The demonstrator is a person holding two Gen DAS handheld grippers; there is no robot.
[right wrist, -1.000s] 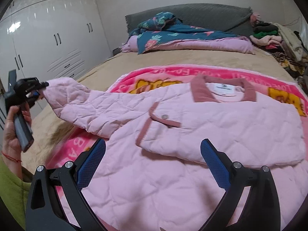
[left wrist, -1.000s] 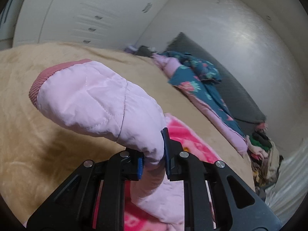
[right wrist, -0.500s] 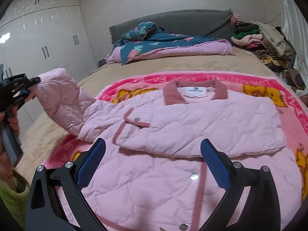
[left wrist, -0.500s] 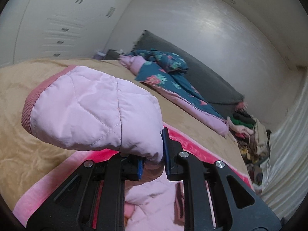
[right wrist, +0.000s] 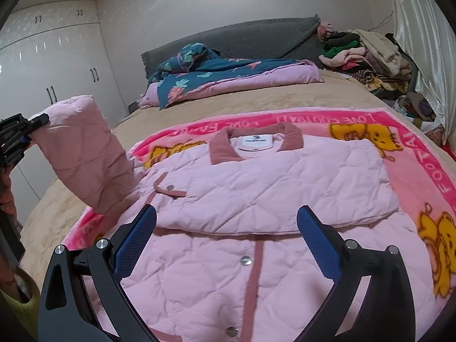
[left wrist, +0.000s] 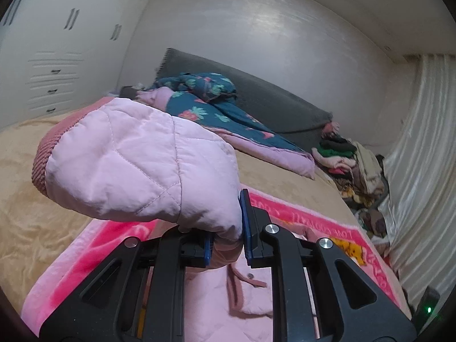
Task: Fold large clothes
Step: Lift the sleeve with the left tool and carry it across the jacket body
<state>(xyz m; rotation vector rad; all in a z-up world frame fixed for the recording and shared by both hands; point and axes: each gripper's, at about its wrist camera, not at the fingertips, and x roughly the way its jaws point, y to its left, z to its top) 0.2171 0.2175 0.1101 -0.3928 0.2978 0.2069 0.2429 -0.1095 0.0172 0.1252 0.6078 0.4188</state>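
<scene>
the left claw point(left wrist: 226, 239) pinches the pink quilted sleeve point(left wrist: 142, 162) just behind its ribbed cuff, holding it lifted above the bed point(right wrist: 285, 97). the right claw point(right wrist: 226, 242) hangs spread and empty over the jacket point(right wrist: 256, 199), which lies flat, its other sleeve folded across the chest, on a pink cartoon blanket point(right wrist: 413, 165).

- Bed point(right wrist: 327, 94) with tan cover.
- Pink blanket point(right wrist: 413, 154) spread on it.
- Teal floral quilt point(right wrist: 228, 74) at the headboard.
- Clothes pile point(right wrist: 367, 57) in the corner.
</scene>
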